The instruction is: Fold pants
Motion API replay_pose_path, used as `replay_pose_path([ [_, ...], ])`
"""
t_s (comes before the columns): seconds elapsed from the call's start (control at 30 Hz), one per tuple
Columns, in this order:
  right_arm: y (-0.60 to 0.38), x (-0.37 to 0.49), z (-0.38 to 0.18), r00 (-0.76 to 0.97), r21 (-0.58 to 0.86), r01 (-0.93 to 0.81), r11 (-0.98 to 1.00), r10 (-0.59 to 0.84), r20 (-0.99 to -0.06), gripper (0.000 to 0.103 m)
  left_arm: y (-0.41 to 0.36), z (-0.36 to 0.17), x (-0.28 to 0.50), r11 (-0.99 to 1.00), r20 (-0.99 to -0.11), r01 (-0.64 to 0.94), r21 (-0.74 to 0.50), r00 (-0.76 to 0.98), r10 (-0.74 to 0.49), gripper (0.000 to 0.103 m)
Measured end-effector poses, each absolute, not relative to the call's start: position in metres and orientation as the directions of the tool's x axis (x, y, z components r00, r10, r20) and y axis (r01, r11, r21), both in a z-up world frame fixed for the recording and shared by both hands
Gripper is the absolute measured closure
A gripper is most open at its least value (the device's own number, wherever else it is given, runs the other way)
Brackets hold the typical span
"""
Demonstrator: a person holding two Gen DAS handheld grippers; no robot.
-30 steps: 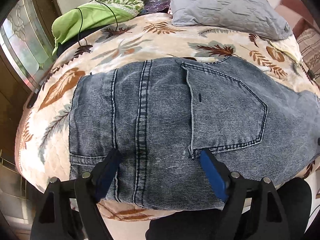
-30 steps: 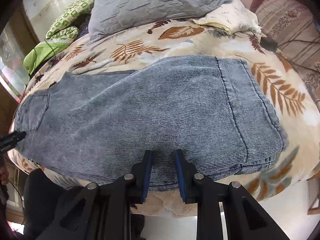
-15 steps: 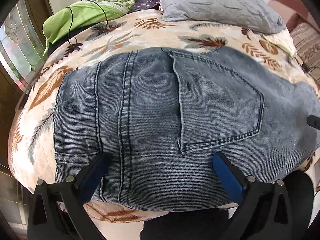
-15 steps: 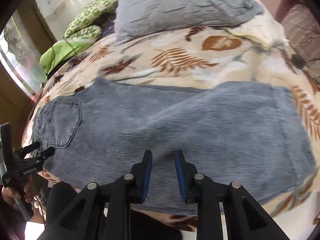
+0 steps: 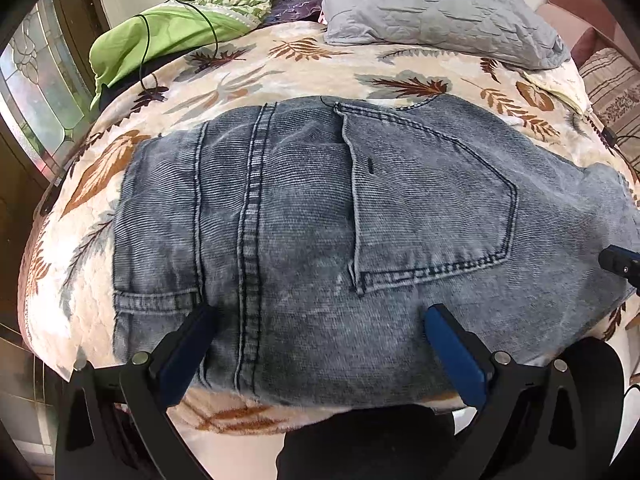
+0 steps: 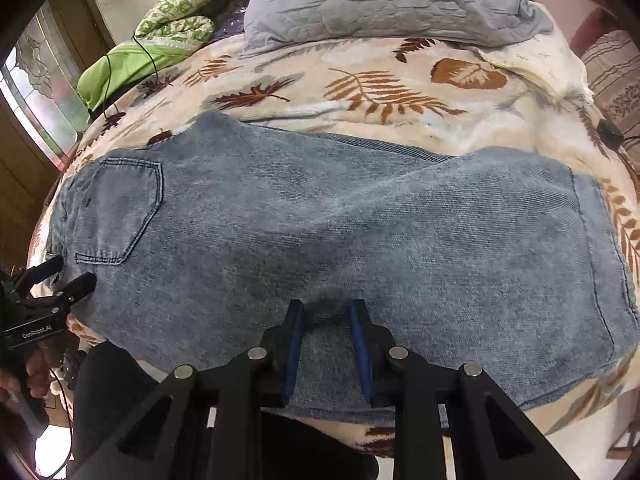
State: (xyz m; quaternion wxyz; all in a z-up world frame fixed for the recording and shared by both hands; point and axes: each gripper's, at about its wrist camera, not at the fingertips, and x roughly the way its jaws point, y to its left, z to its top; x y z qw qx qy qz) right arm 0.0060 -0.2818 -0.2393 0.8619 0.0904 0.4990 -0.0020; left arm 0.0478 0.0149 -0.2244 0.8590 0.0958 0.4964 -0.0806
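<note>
1. The leaf-print blanket (image 5: 304, 68) carries the jeans (image 5: 320, 220), a grey pillow (image 5: 432, 4) at its far edge and a green cloth (image 5: 160, 36) at its far left.
2. The faded blue jeans lie flat on the blanket, back pocket (image 5: 432, 208) up, legs stacked.
3. The left gripper (image 5: 320, 320) gapes wide over the waist end at the blanket's near edge.
4. The right gripper (image 6: 326, 320), jaws narrowly parted with denim between them, sits at the legs' near edge; whether it pinches cannot be told.
</note>
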Motion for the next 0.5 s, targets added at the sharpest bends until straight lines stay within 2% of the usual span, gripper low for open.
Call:
replay_pose_path([
  [0.4, -0.348, -0.051, -0.200, 0.644, 0.244, 0.195, 0.950, 0.064, -0.762, 0.076, -0.014, -0.167, 0.019, 0.950, -0.791, 0.266, 0.161, 0.611, -0.037, 0.000],
  [0.47, -0.363, -0.063, -0.197, 0.664, 0.253, 0.214, 0.944, 0.050, -0.746, 0.071, -0.027, -0.157, 0.015, 0.942, -0.780, 0.286, 0.174, 0.625, -0.046, 0.000],
  [0.5, -0.369, -0.067, -0.196, 0.672, 0.258, 0.225, 0.940, 0.042, -0.740, 0.062, -0.033, -0.153, 0.013, 0.938, -0.774, 0.295, 0.181, 0.631, -0.049, 0.000],
])
